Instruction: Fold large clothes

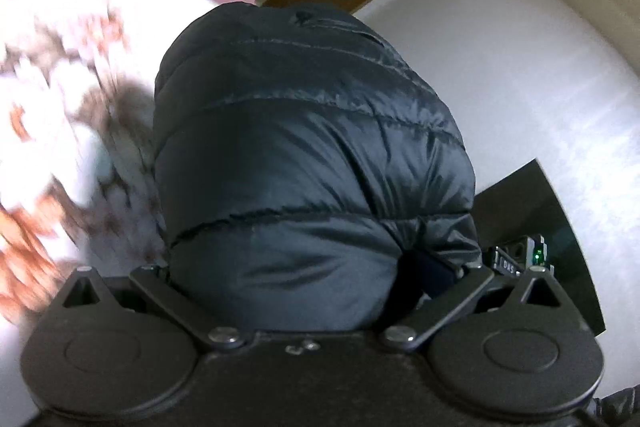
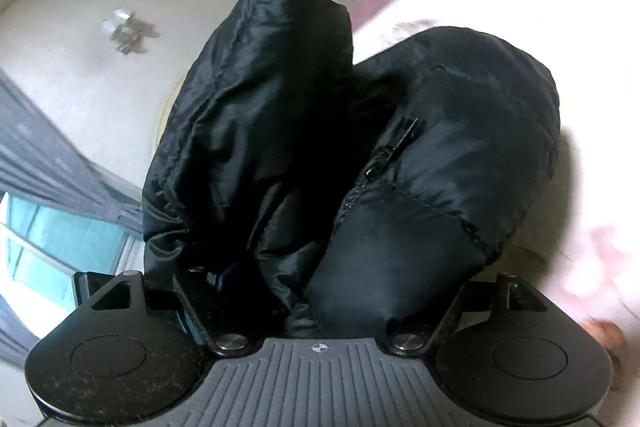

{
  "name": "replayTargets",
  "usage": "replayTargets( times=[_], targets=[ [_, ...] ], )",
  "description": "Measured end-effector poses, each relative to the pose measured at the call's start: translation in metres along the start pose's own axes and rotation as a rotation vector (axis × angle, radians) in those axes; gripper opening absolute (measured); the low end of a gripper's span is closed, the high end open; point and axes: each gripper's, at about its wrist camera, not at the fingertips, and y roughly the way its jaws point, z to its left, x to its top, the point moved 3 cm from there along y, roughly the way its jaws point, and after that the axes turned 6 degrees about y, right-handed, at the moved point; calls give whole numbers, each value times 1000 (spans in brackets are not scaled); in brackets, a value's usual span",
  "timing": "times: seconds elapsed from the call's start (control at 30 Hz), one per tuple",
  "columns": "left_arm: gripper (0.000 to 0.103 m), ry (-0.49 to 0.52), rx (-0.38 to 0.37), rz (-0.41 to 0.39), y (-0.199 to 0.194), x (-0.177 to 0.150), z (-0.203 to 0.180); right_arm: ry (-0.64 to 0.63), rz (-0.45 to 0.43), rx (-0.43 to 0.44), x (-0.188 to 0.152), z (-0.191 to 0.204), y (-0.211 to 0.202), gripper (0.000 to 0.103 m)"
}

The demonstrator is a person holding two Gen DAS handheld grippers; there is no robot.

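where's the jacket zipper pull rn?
Right wrist view, right of centre: the zipper pull lies on the black puffer jacket, above the right gripper.

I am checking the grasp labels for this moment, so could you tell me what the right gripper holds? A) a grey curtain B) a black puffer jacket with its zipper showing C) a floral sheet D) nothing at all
B: in the right wrist view the black puffer jacket bulges up from between the fingers of the right gripper, and its zipper runs down the fabric.
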Motion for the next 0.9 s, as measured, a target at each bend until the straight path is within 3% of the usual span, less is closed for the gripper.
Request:
replayTargets(
  times=[0.17, 0.37, 0.47, 0.53, 0.57, 0.67, 0.77, 0.9],
  targets=[
    [103, 18, 14, -66, -59, 28, 27, -80, 10, 22, -5, 59, 55, 76],
    [103, -29, 92, -101, -142, 39, 104, -126, 91, 39, -23, 114, 166, 76],
    [103, -68, 181, -54, -166, 33, 150, -121, 167, 19, -46, 117, 229, 76],
    [103, -102, 269, 12, -170, 21, 182, -80, 226, -47, -67, 98, 270, 77],
    [103, -125, 251, 13, -173, 15, 193, -45, 229, -50, -76, 88, 281, 83],
    [103, -114, 236, 12, -178, 7, 195, 5, 182, -44, -90, 77, 280, 87],
    [103, -105, 257, 1, -186, 14, 195, -24, 111, -107, -94, 82, 257, 87],
    [102, -35, 353, -106, -235, 15, 169, -98, -105, -231, -92, 106, 192, 86]
  ],
)
